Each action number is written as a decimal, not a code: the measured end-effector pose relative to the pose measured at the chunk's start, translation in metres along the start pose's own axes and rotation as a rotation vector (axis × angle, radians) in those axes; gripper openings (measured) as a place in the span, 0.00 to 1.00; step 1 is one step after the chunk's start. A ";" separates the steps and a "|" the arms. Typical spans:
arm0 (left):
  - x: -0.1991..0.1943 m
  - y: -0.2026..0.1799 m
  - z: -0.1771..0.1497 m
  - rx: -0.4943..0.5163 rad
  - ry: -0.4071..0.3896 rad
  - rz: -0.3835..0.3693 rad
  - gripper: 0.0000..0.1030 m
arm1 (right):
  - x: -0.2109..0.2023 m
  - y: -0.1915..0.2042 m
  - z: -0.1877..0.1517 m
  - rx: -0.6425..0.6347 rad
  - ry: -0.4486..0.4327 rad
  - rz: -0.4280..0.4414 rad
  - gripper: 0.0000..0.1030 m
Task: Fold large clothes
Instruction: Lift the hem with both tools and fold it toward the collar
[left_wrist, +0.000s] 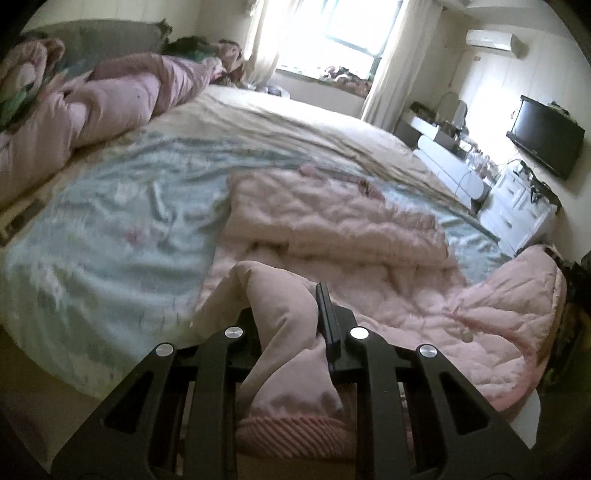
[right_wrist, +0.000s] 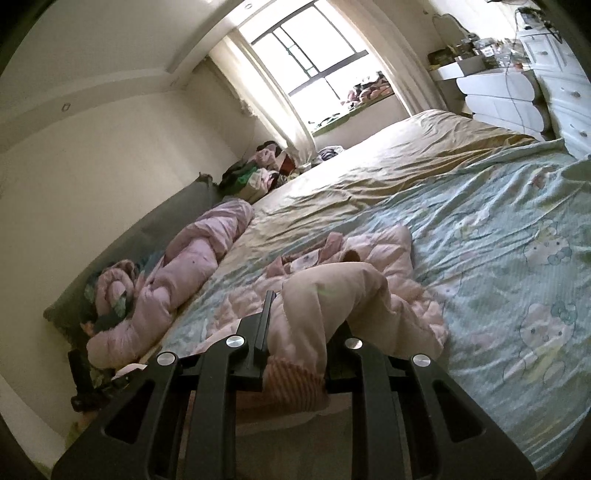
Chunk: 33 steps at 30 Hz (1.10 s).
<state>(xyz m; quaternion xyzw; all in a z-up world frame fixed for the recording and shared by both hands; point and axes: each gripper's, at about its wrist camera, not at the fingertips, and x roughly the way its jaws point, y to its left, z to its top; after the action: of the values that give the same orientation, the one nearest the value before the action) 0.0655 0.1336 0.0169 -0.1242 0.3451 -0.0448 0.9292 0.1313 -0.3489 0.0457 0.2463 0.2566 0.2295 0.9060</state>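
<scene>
**Both grippers pinching the sleeves of a pink padded coat on the bed**

The pink coat (left_wrist: 332, 229) lies crumpled on the pale blue printed sheet (left_wrist: 110, 229), near the edge of the bed (right_wrist: 424, 155). The left gripper (left_wrist: 291, 317) has its fingers (left_wrist: 327, 317) pressed onto a sleeve (left_wrist: 280, 295) just above the ribbed cuff (left_wrist: 291, 428), and the fabric bulges up between them. The right gripper (right_wrist: 306, 328) pinches the other sleeve (right_wrist: 332, 291) in the same way, with its striped cuff (right_wrist: 295, 380) hanging back toward the handle. Both sleeves rise clear of the rest of the coat, which stays spread on the sheet.

Farther up the bed a rolled pink quilt (left_wrist: 110, 99) rests against the grey headboard (right_wrist: 155, 229). A bright window (right_wrist: 306, 48) with curtains stands beyond, and a white dresser (right_wrist: 565, 88) is beside the bed.
</scene>
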 end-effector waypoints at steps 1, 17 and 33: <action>0.000 -0.002 0.006 0.006 -0.010 0.002 0.13 | 0.001 0.000 0.003 0.001 -0.005 -0.004 0.17; 0.015 -0.015 0.074 0.035 -0.087 -0.001 0.13 | 0.028 -0.013 0.047 0.050 -0.045 -0.057 0.17; 0.045 -0.003 0.113 0.009 -0.094 0.031 0.14 | 0.072 -0.015 0.082 0.031 -0.053 -0.116 0.17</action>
<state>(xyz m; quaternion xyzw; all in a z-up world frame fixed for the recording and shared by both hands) 0.1731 0.1454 0.0721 -0.1165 0.3030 -0.0259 0.9455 0.2377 -0.3485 0.0738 0.2509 0.2499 0.1661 0.9203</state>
